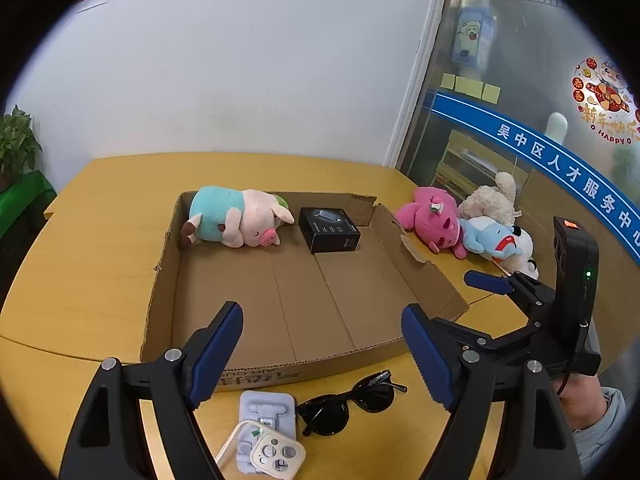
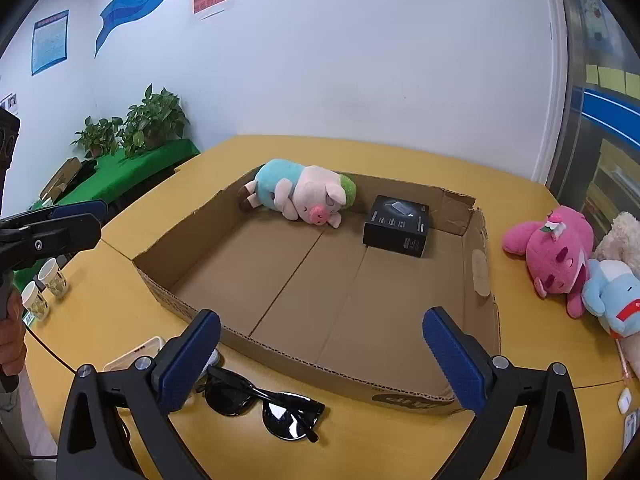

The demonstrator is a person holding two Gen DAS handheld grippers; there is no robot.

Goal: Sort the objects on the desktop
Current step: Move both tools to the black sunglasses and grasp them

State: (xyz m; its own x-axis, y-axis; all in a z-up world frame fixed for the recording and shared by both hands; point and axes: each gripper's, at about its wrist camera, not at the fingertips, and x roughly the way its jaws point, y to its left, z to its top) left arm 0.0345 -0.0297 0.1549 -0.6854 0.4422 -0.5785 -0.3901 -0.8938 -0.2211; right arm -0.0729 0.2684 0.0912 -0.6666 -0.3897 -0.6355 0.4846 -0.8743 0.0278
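Here we hold both tools over the near edge of the cardboard box (image 1: pixel 168 264), the left gripper (image 1: pixel 322 354) and right gripper (image 2: pixel 322 360) each spread wide and empty. A pig toy (image 2: pixel 304 194) and a black carton (image 2: pixel 398 220) already lie inside. The sunglasses (image 2: pixel 264 404) and phone case (image 1: pixel 276 454) wait on the table (image 1: pixel 80 272) just outside. We risk snagging the thin glasses arms or scraping a lens if we pinch off-centre.
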